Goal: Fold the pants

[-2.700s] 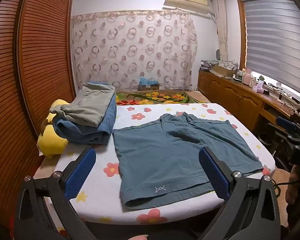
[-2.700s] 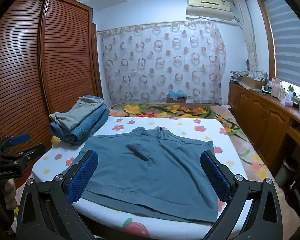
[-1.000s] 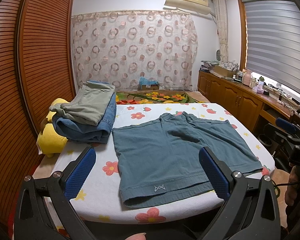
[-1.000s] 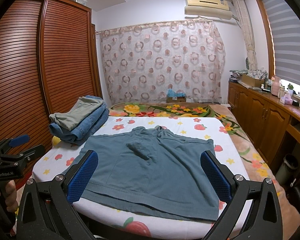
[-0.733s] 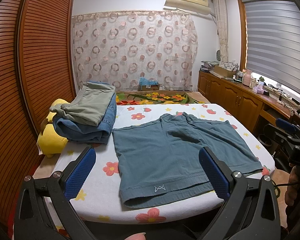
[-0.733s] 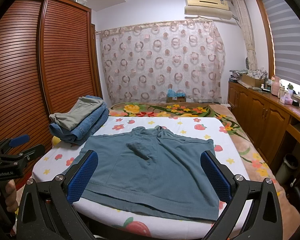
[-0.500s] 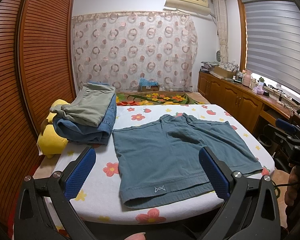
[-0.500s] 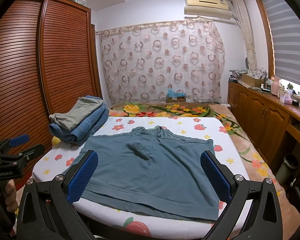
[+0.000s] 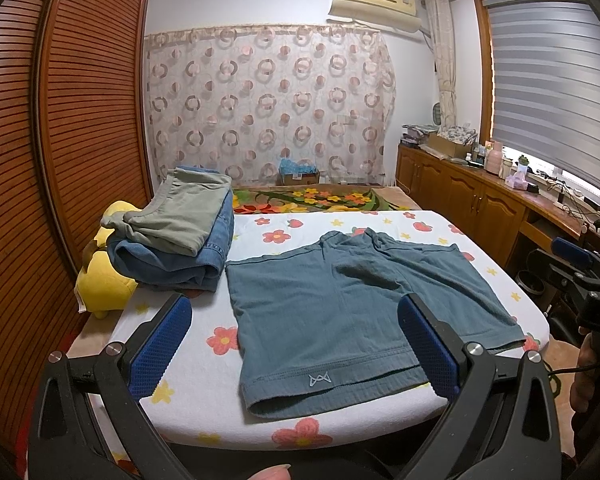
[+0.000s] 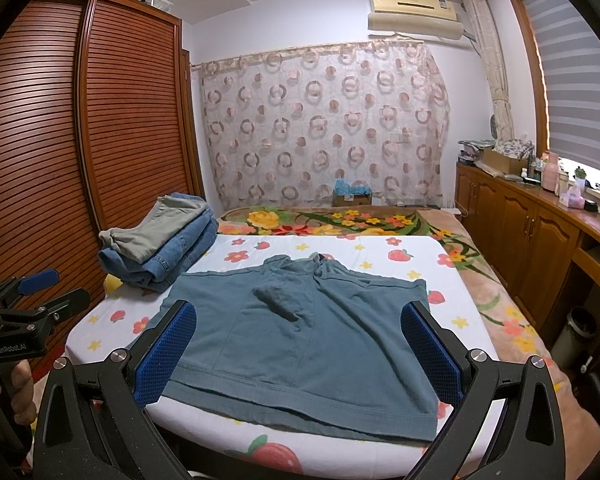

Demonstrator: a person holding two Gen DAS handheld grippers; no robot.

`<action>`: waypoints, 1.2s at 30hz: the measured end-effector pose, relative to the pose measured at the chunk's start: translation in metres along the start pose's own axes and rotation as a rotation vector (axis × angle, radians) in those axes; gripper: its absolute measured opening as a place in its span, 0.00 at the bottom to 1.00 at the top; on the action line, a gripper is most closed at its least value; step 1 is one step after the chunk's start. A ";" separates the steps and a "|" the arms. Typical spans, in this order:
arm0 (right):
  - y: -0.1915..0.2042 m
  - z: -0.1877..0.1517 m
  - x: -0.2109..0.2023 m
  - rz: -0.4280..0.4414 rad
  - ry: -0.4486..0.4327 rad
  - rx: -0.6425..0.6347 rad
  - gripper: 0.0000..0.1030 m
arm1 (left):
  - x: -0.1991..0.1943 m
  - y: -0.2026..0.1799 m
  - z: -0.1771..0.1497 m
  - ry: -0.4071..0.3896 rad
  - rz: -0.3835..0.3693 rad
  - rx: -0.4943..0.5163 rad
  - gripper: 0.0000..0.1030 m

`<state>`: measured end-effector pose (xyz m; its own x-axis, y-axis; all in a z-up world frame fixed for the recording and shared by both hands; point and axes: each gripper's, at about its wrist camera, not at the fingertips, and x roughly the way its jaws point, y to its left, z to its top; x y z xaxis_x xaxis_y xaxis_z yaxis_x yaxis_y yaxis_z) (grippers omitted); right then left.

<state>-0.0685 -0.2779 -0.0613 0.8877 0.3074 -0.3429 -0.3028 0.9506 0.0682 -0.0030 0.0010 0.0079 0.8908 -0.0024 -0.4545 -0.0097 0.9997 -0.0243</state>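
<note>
Teal-blue shorts (image 9: 340, 312) (image 10: 300, 344) lie spread flat on a white flower-print board, hem toward me, a small white logo near the hem in the left wrist view. My left gripper (image 9: 294, 344) is open, held back from the near edge, nothing between its blue pads. My right gripper (image 10: 298, 352) is open too, hovering before the shorts' near hem, empty. Each gripper shows at the side of the other's view, held in a hand.
A stack of folded jeans and grey-green pants (image 9: 172, 236) (image 10: 160, 240) sits at the board's (image 9: 188, 396) far left, on a yellow cushion (image 9: 100, 280). Slatted wooden wardrobe doors (image 9: 60, 160) on the left, wooden cabinets (image 10: 540, 232) on the right, a flowered bed behind.
Almost nothing: both grippers hold nearly still and stay open. The shorts have not moved.
</note>
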 end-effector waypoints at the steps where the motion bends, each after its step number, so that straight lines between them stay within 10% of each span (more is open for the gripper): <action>1: 0.000 0.000 0.000 0.000 -0.001 0.001 0.99 | 0.001 0.000 -0.001 0.000 -0.001 0.000 1.00; 36: -0.009 -0.008 0.013 -0.007 0.078 0.004 0.99 | 0.037 0.013 -0.028 0.120 -0.047 -0.020 1.00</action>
<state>-0.0574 -0.2831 -0.0738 0.8599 0.2967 -0.4154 -0.2952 0.9529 0.0696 0.0174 0.0134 -0.0339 0.8298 -0.0536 -0.5555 0.0206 0.9976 -0.0655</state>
